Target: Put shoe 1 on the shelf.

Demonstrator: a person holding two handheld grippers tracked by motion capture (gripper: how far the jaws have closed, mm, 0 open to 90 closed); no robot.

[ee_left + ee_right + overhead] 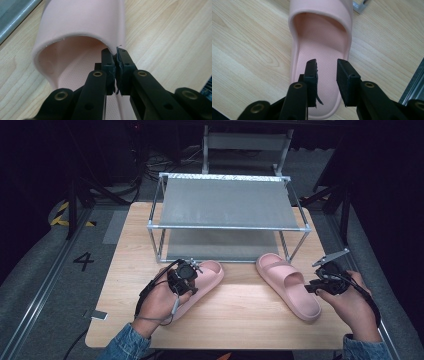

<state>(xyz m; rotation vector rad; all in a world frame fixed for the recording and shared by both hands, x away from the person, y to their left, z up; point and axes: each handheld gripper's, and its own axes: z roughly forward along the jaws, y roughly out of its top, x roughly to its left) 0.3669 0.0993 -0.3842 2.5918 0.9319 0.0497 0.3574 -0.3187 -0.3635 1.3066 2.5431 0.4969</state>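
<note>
Two pink slippers on the light wooden tabletop (240, 315), just in front of a two-tier metal rack (227, 202) at twelve o'clock. Left slipper (202, 282) lying at about eight o'clock from the rack's front edge, toe toward one o'clock; right slipper (290, 285) at about five o'clock, toe toward eleven o'clock, well apart from its mate. Left gripper (115, 66) over the left slipper, jaws pressed together on the right-hand edge of the strap, one jaw inside the opening and one outside. Right gripper (326, 75) hovering above the heel end of the right slipper, jaws apart, footbed visible in the gap; possibly not touching the sole, hard to tell from this angle. Denim sleeves (122, 342) entering from six o'clock. Painted number 4 (83, 261) on the grey floor at nine o'clock.
</note>
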